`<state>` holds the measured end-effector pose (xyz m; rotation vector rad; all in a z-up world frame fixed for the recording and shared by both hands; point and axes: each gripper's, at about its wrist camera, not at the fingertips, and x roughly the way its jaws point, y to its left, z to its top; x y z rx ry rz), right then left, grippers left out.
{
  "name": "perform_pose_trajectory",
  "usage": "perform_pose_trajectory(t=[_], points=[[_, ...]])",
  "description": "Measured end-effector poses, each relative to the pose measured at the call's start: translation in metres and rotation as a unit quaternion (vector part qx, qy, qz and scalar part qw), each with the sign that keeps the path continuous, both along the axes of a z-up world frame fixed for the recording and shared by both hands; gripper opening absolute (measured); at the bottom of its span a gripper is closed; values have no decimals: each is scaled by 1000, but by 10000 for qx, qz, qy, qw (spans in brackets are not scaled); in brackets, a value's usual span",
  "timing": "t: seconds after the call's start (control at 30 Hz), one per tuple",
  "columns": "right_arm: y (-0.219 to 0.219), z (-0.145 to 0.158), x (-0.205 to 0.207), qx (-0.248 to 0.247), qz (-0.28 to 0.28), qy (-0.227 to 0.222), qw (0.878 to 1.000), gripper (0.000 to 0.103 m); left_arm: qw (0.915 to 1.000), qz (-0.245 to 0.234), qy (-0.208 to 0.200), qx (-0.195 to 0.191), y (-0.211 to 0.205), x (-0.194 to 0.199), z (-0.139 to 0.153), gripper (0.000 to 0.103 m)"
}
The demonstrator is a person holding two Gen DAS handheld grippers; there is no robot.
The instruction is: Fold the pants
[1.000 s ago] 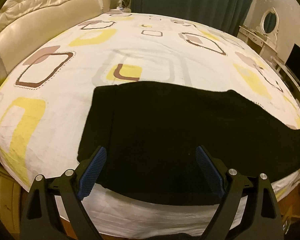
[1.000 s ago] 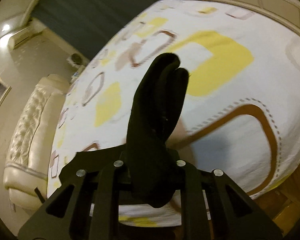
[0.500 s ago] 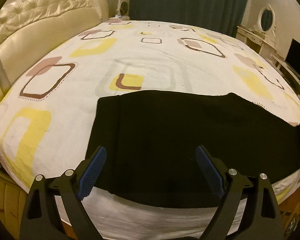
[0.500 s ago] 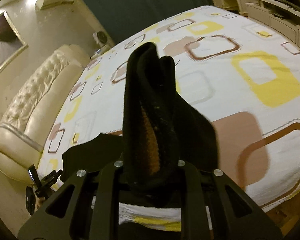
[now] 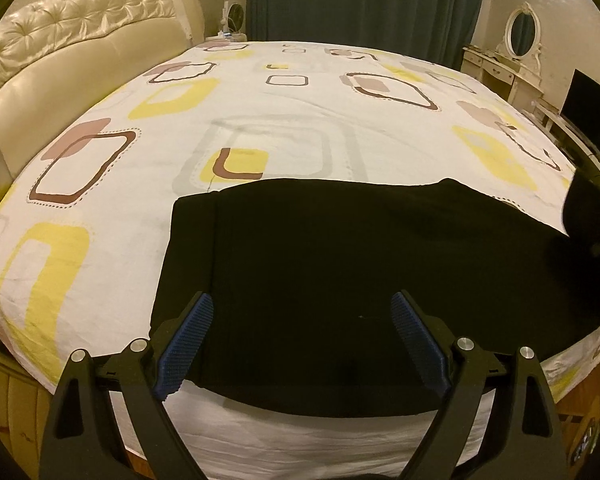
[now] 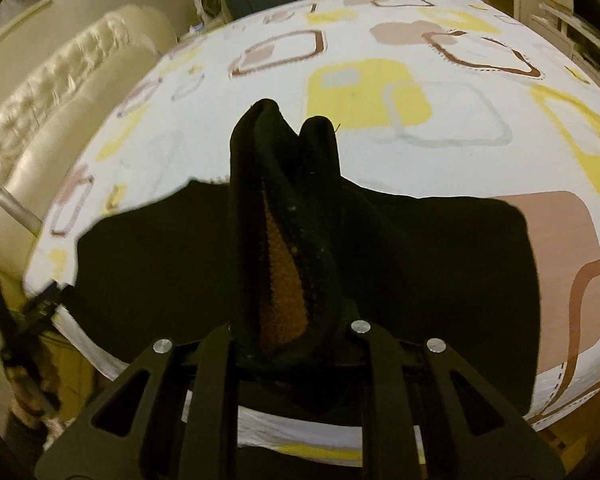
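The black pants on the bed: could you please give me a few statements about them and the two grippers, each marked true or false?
1. The right gripper is shut on a bunched end of the black pants. True.
2. The left gripper is clamped on the pants. False: its jaws stand open above the fabric, gripping nothing.
3. The pants lie on a patterned bedsheet. True.
4. The sheet is plain white. False: it has yellow and brown squares.
5. An orange lining shows inside the held fabric. True.
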<state>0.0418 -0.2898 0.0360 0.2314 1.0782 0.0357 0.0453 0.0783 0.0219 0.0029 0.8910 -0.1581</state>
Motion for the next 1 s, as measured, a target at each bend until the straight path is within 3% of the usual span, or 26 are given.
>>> perform_pose_trajectory(t=[0.27, 0.4, 0.57, 0.7, 0.87, 1.0], points=[[38, -40, 8, -371, 248, 344, 9984, 17, 10000, -44, 12, -15, -2, -1, -1, 90], [44, -45, 8, -400, 261, 346, 9983, 19, 10000, -40, 33, -50, -3, 0, -2, 90], [49, -43, 6, -292, 275, 323, 9987, 28, 10000, -54, 46, -37, -3, 1, -3, 90], [52, -40, 4, 48, 244, 268, 9993, 44, 9999, -88, 38, -38, -4, 0, -2, 90], [56, -38, 1, 317, 264, 199, 9989, 48, 9999, -118, 44, -38, -5, -1, -3, 90], [62, -41, -1, 969, 355, 248, 9944, 50, 9999, -155, 52, 12, -7, -1, -5, 90]])
